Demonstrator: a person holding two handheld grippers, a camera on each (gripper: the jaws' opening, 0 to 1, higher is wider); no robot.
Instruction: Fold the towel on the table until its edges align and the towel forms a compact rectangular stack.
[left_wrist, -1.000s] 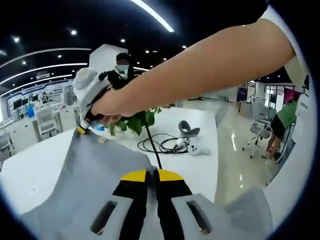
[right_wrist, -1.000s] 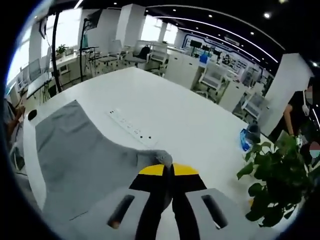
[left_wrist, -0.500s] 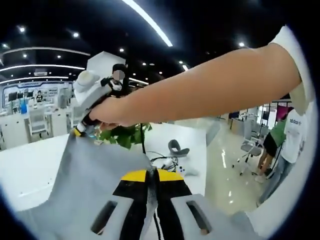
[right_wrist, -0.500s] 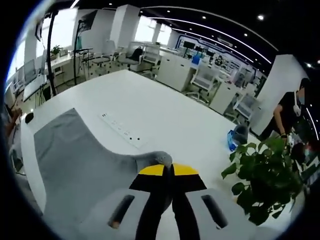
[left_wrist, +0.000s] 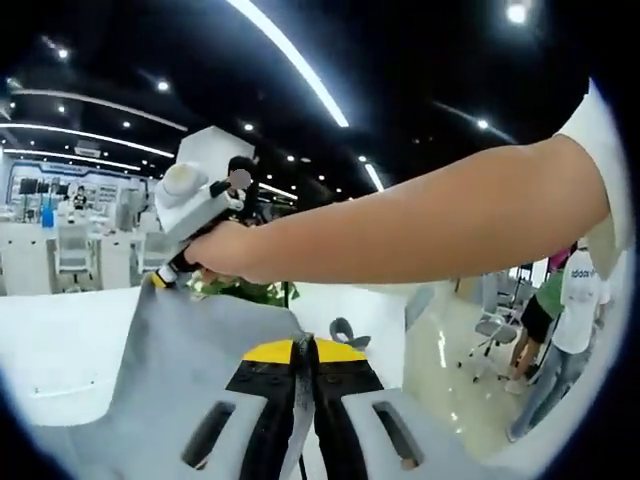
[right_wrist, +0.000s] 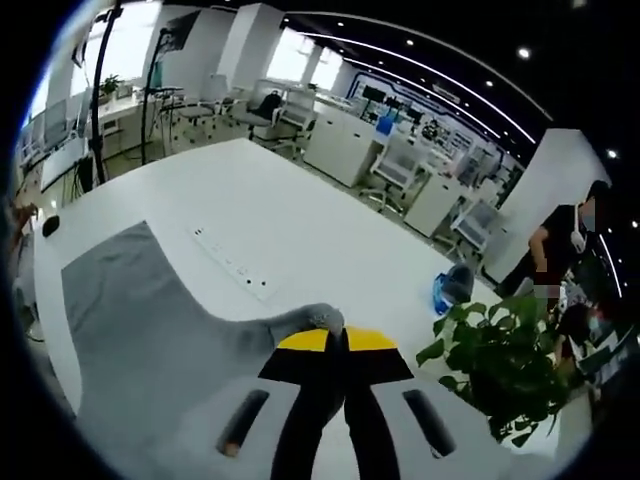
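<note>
Two grippers are pinching the grey towel (right_wrist: 150, 320); left gripper (left_wrist: 304, 352) fingers are clamped on one towel edge, with the cloth draping down to the white tabletop (left_wrist: 50, 340); right gripper (right_wrist: 338, 343) fingers are clamped on a bunched corner, the rest lying flat on the tabletop beside a white power strip (right_wrist: 232, 270); a potted plant (right_wrist: 495, 365) is standing to the right.
</note>
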